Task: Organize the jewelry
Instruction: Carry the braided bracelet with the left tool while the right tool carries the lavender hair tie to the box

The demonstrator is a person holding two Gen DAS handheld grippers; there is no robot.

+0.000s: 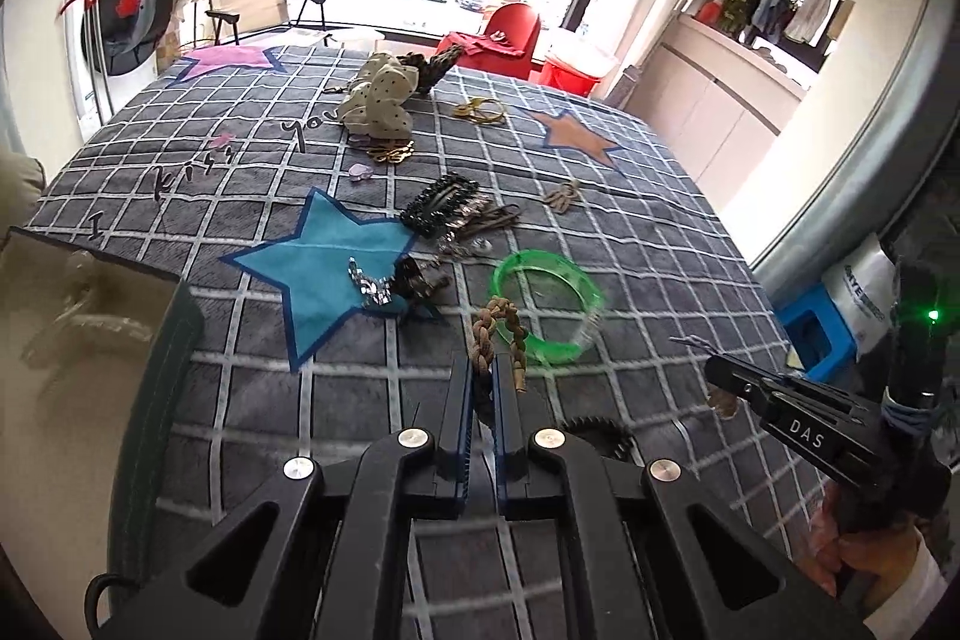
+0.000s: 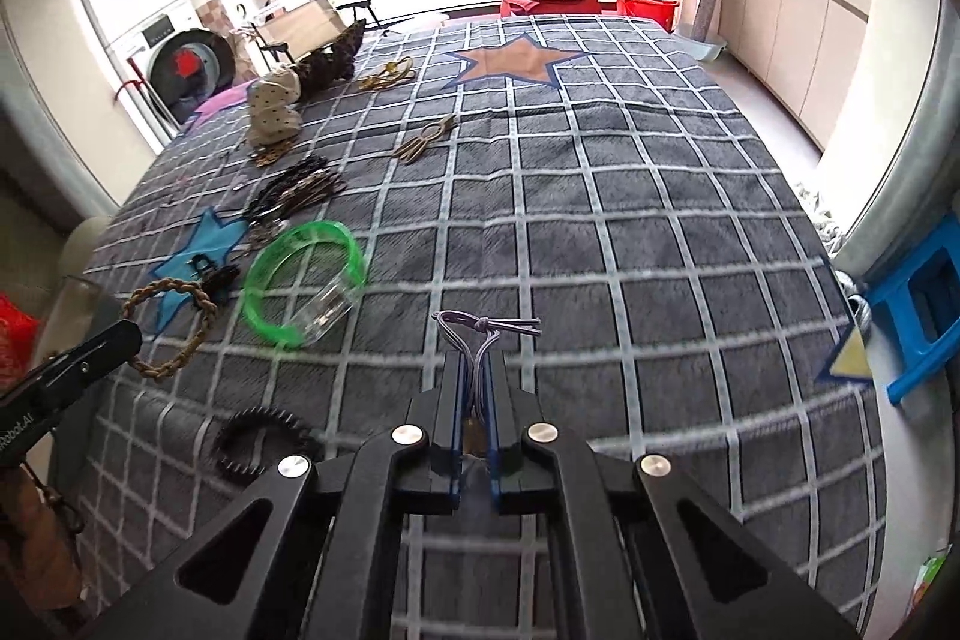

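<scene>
My left gripper [image 1: 485, 370] is shut on a brown braided rope bracelet [image 1: 495, 331], held just above the grey checked blanket [image 1: 600, 232]; the bracelet also shows in the right wrist view [image 2: 174, 325]. My right gripper [image 2: 474, 361] is shut on a purple elastic cord bracelet [image 2: 480, 328], and shows at the right of the left wrist view [image 1: 720, 370]. A green translucent bangle [image 1: 546, 304] lies just beyond the left gripper [image 2: 303, 280]. A black toothed ring [image 2: 258, 445] lies near the front edge.
A dark-edged open box [image 1: 90, 340] stands at the left. Black beaded clips [image 1: 441, 205], a sequin piece [image 1: 372, 283], a dotted scrunchie [image 1: 381, 100], gold hoops [image 1: 480, 109] and a bronze ornament [image 2: 423, 136] lie scattered farther back. A blue stool [image 2: 918, 304] stands right of the bed.
</scene>
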